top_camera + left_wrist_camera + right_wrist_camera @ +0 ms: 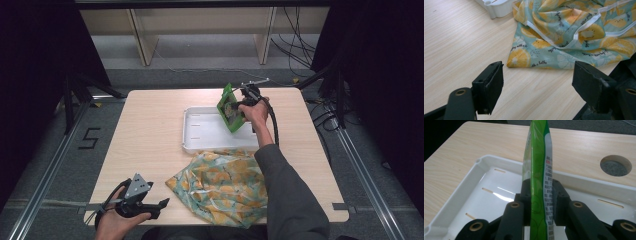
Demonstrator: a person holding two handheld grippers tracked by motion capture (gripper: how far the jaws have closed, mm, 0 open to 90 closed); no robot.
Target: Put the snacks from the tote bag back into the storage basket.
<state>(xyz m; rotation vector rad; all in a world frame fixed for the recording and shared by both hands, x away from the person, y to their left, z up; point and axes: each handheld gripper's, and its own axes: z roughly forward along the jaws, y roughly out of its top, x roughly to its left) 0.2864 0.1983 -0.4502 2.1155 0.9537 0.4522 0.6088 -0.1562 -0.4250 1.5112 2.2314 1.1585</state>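
- Right gripper view: right gripper [539, 202] clamps green snack pouch [538, 170] edge-on, held over white tray [461, 202].
- Pouch looks light, thin, crinkly and slick; probably floppy, so the flat seam edge is the best hold.
- Left gripper [159, 206] jaws wide apart, empty, near table [150, 125] front edge.
- Fruit-print cloth bag [225, 182] lies just in front of the tray, touching it; nothing blocks the tray.

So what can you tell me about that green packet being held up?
The green packet is a flat, glossy pouch, plastic by the look, with small print down a white strip. It hangs tilted in the air above the white tray, clear of it. The right gripper pinches its lower part between both black jaws; nothing else touches it.
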